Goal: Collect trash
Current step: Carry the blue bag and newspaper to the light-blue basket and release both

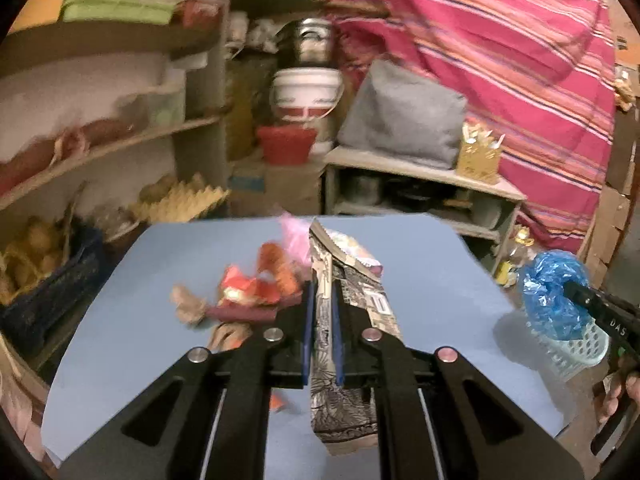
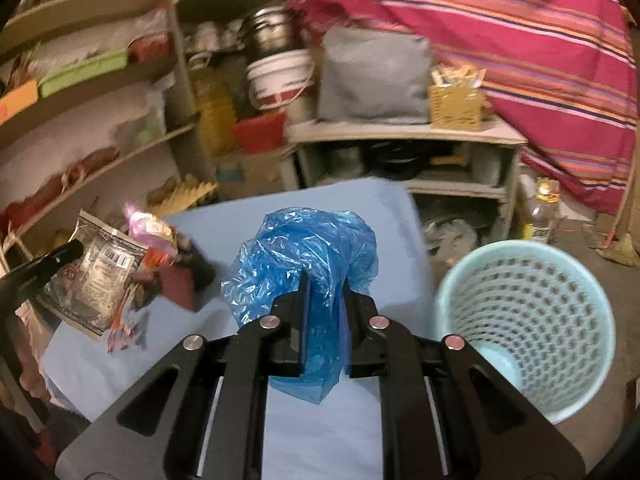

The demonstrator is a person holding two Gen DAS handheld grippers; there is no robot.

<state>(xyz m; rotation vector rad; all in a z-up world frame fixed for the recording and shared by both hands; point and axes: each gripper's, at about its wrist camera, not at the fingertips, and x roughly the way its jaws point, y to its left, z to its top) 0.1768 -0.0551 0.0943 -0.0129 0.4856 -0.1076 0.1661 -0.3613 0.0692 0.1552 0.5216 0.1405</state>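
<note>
- we are clamping the left gripper (image 1: pixel 322 308) shut on a black-and-white patterned wrapper (image 1: pixel 344 400), which is standing on edge between its blue pads in the lower middle of the left wrist view.
- we are pinching a crumpled blue plastic bag (image 2: pixel 304 248) in the right gripper (image 2: pixel 326 320), whose jaws are closed on it at the centre of the right wrist view; the bag is bulging above the fingers and hanging below them.
- both pieces are sitting above the light blue table top (image 1: pixel 432 280).
- more trash is lying in a pile (image 1: pixel 256 284) on the table, left of centre in the left wrist view: orange and red wrappers, a pink one, a brownish scrap.
- a pale blue perforated bin (image 2: pixel 532 320) is standing at the lower right of the right wrist view, just beside the table's right edge, looking empty inside.
- in the background, shelves (image 2: pixel 100 152) are filling the upper left and a striped red cloth (image 2: pixel 520 60) is hanging at the upper right.
</note>
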